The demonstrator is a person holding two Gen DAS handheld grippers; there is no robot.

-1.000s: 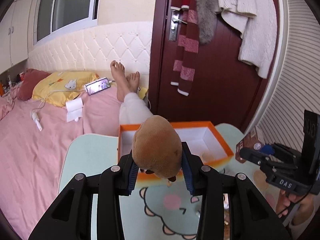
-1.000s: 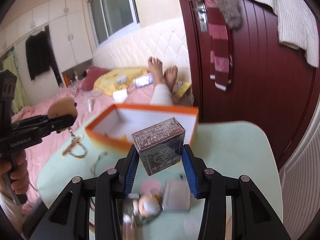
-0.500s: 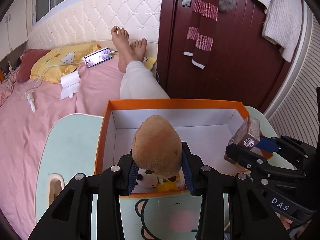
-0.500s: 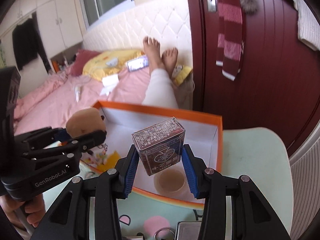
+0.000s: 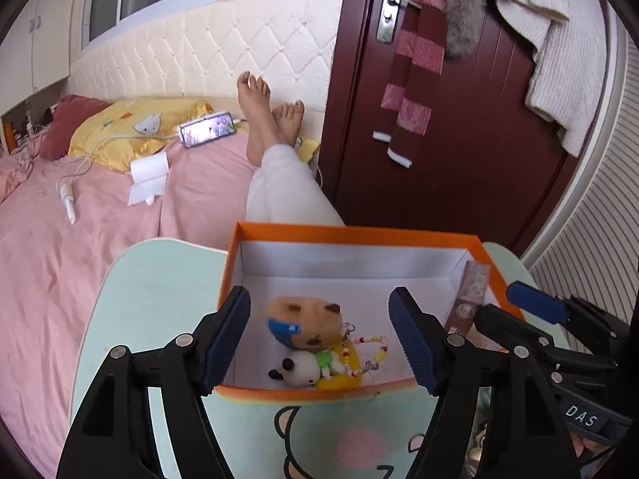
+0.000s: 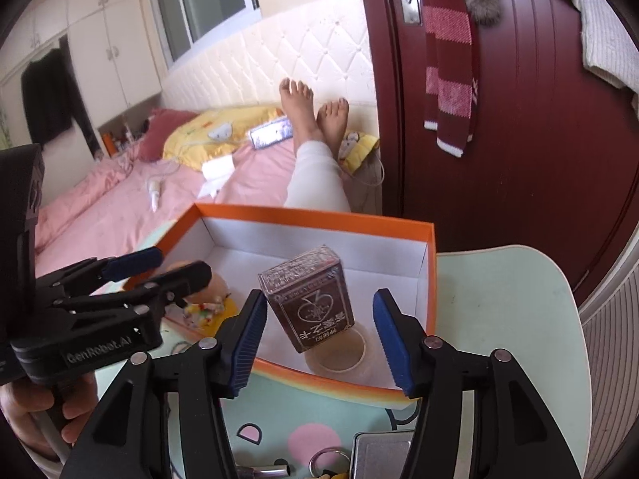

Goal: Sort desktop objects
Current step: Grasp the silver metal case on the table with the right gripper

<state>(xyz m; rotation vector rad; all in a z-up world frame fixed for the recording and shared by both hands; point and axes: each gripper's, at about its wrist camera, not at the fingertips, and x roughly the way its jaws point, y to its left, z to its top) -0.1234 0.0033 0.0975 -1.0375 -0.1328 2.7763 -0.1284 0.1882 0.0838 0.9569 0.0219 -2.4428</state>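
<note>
A pale mint-green table fills the lower half of both views. On it, at frame centre, sits an orange cardboard box with a white inside. The left gripper is spread wide, released; between its fingers in the picture, a tan plush keychain toy lies in the box. The right gripper is likewise wide apart, with a dark brown card pack tilted in the box, touching neither pad.
</note>
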